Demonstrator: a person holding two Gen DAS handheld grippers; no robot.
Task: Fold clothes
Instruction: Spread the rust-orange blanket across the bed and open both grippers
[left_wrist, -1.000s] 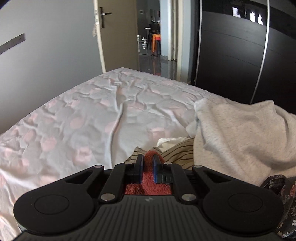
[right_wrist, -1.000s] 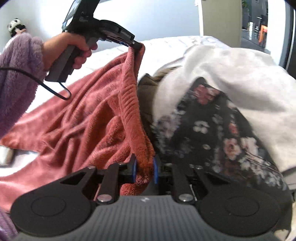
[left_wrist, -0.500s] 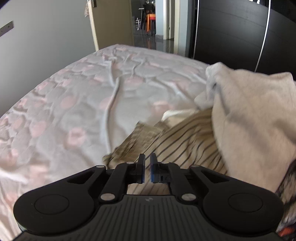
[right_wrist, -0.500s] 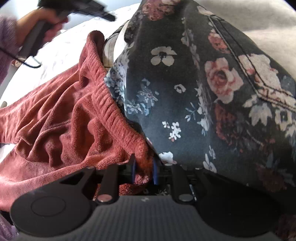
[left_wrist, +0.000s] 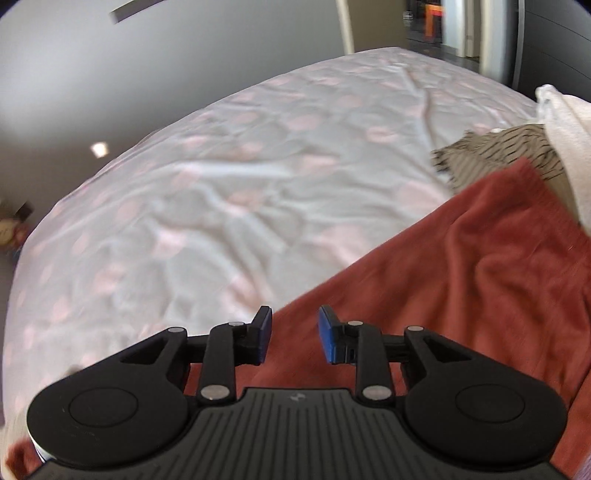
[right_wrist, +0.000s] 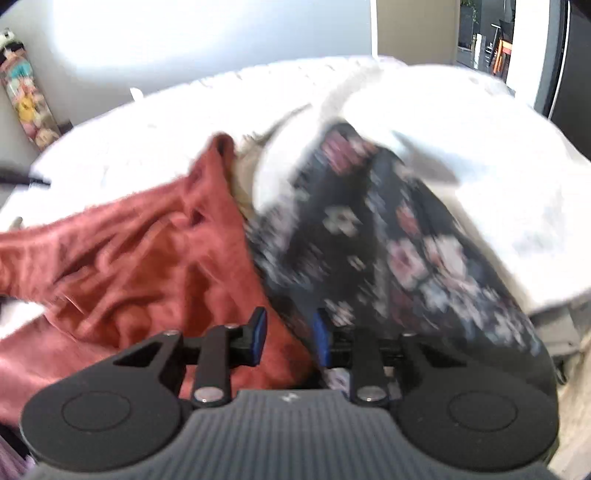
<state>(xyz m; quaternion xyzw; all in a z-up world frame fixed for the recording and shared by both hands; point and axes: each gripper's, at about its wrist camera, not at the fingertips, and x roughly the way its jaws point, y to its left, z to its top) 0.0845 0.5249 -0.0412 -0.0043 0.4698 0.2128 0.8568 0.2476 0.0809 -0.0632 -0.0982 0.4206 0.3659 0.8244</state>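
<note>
We look out from two fisheye cameras, each mounted just behind its own gripper and aimed forward and down along the fingers. From the left gripper we face across the bed toward the grey wall and a doorway. From the right gripper we sit close over the clothes pile (blurred here). Both views share the rust-red garment and the bed.

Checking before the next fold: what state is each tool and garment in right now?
left tool: jaws opening, gripping nothing, over the red garment's edge.
right tool: red garment bunched between its pads, apparently gripped.
red garment: crumpled, spread on the bed.
floral garment: heaped, unfolded.
striped garment: crumpled, partly under the pale garment.
</note>
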